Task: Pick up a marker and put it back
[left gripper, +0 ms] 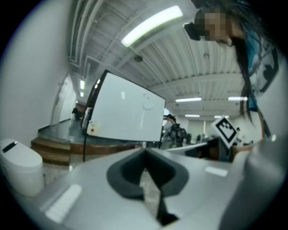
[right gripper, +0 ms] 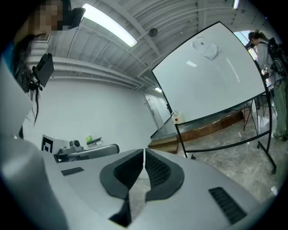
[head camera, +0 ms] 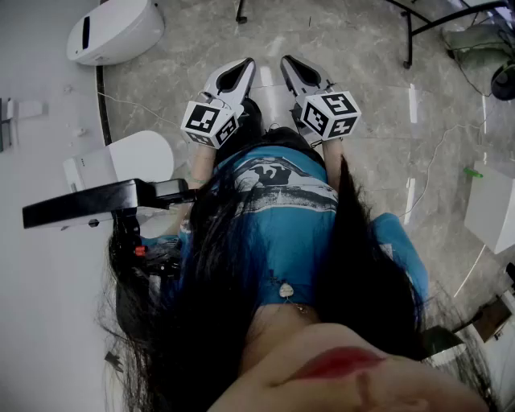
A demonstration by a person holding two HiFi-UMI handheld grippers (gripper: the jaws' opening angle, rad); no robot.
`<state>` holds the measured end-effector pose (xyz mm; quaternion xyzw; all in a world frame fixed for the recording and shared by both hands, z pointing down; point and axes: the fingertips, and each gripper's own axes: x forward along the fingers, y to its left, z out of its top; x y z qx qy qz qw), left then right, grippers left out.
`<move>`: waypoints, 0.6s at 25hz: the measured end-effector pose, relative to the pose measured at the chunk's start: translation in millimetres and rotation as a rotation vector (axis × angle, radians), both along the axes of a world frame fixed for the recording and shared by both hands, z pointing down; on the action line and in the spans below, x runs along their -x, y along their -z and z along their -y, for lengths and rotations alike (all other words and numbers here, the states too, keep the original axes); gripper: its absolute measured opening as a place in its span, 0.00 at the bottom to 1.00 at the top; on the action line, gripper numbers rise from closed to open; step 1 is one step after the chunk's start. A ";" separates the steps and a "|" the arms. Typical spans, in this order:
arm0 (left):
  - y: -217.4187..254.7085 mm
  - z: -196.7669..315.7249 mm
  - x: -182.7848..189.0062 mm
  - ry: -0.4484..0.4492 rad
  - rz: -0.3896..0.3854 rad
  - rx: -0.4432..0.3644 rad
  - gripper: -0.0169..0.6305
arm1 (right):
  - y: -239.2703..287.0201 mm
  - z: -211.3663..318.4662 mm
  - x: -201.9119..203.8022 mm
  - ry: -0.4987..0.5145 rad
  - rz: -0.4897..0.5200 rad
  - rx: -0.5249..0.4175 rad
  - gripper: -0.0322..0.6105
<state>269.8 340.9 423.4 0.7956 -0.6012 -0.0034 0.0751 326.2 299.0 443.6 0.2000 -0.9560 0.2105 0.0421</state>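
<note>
No marker shows clearly in any view. In the head view both grippers are held side by side in front of the person's blue shirt, over the marble floor. My left gripper (head camera: 240, 68) and my right gripper (head camera: 291, 66) both have their jaws together with nothing between them. The left gripper view shows its dark pads (left gripper: 126, 173) meeting at the tip, facing a whiteboard (left gripper: 126, 112) on a black stand. In the right gripper view the ribbed pads (right gripper: 155, 170) also touch, with the same whiteboard (right gripper: 211, 76) farther off to the right. A small white box with a red spot (right gripper: 178, 117) hangs at the board's lower corner.
A black flat bar (head camera: 88, 203) juts out at the left, near the person's hair. White rounded units (head camera: 113, 32) (head camera: 121, 161) stand along the left wall. Black frame legs (head camera: 418, 24) and cables lie at the upper right. People stand behind the whiteboard (left gripper: 175, 130).
</note>
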 end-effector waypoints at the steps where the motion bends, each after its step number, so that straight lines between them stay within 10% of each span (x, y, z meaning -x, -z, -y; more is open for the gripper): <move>1: 0.2 -0.2 -0.7 -0.001 -0.001 0.001 0.03 | 0.4 -0.3 -0.3 -0.001 0.001 0.000 0.08; 15: -2.1 45.0 18.5 -0.035 -0.015 0.016 0.03 | -1.0 42.2 23.0 -0.016 -0.014 0.013 0.08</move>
